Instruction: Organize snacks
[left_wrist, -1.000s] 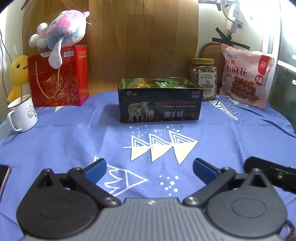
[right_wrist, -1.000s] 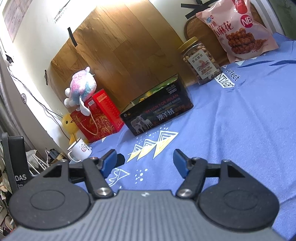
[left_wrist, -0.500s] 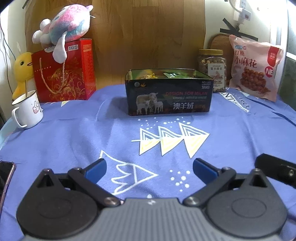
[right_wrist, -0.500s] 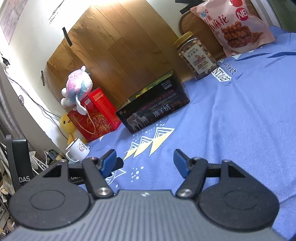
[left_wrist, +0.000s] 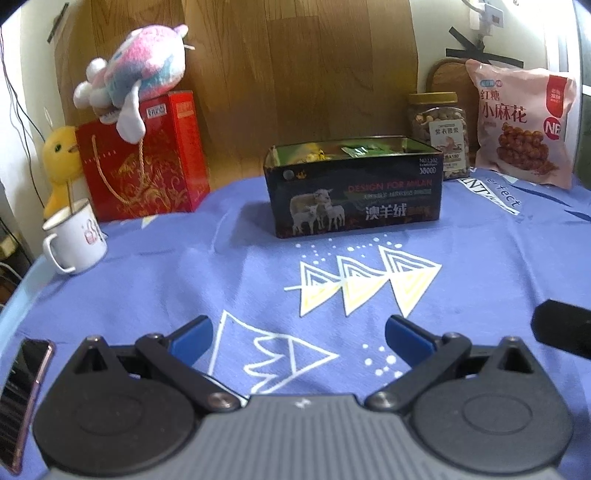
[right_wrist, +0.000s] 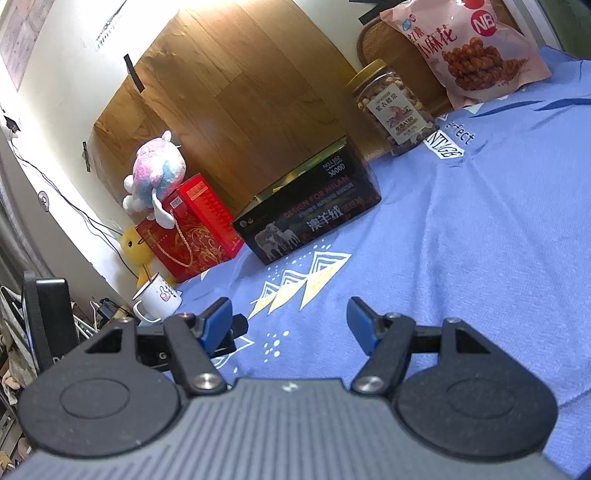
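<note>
A black open tin box (left_wrist: 354, 192) with sheep printed on its side stands mid-table and holds green and yellow snack packets (left_wrist: 360, 149). The box also shows in the right wrist view (right_wrist: 310, 221). A jar of nuts (left_wrist: 437, 134) and a pink snack bag (left_wrist: 524, 125) stand behind it at the right; both show in the right wrist view, jar (right_wrist: 391, 107) and bag (right_wrist: 469, 48). My left gripper (left_wrist: 299, 334) is open and empty, low over the blue cloth, well short of the box. My right gripper (right_wrist: 290, 323) is open and empty.
A red gift bag (left_wrist: 144, 162) with a plush toy (left_wrist: 136, 81) on top stands at the back left, next to a yellow duck (left_wrist: 59, 162). A white mug (left_wrist: 75, 240) stands at the left edge. A phone (left_wrist: 22, 373) lies at the near left.
Both grippers have drawn back from the box and stayed open and empty. The box and snacks sit farther off in both views. The phone has come into the left wrist view.
</note>
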